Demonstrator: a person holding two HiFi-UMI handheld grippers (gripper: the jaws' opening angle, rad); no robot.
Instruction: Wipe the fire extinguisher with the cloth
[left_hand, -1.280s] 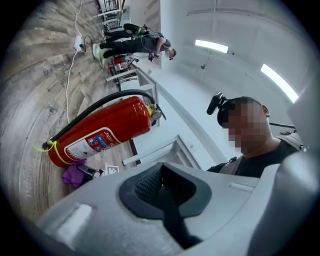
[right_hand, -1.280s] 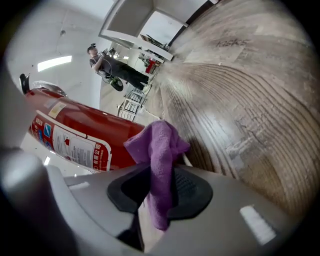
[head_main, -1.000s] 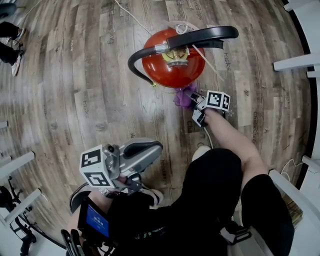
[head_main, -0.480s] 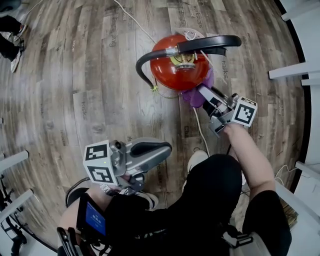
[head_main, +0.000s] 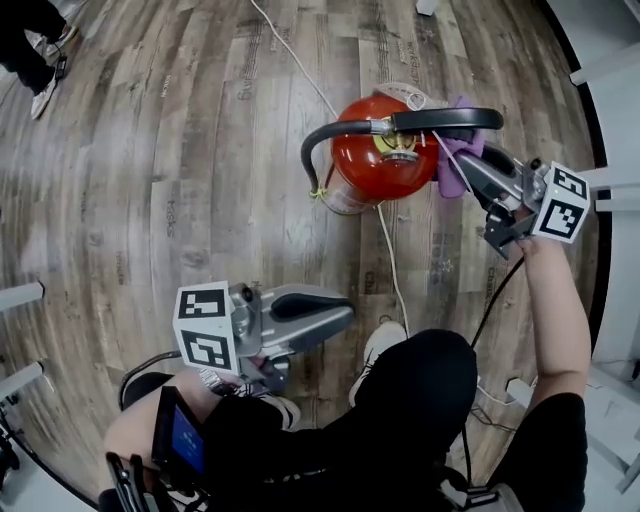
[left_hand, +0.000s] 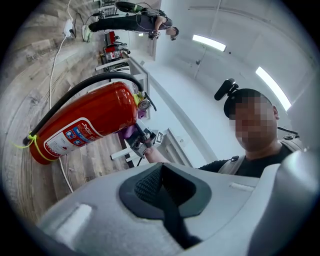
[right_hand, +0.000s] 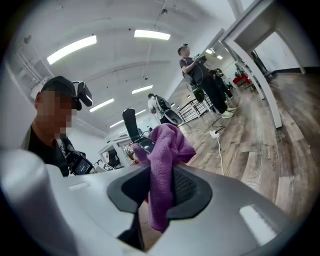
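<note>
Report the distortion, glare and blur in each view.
Head view: fisheye curves the floorboards toward the edges, and a soft sheen sits on the fire extinguisher. Left gripper view: black vignette in the corners, with the left gripper looming large in the foreground. Right gripper view: ceiling strip lights blown out, purple cloth in focus.

Glossy extinguisher (head_main: 372, 165), fleecy cloth (right_hand: 162, 150), wood-grain floor (head_main: 200, 150)

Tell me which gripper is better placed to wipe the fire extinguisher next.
Right. The right gripper is shut on the purple cloth beside the top of the fire extinguisher; the left gripper is shut, empty and well away from it.
</note>
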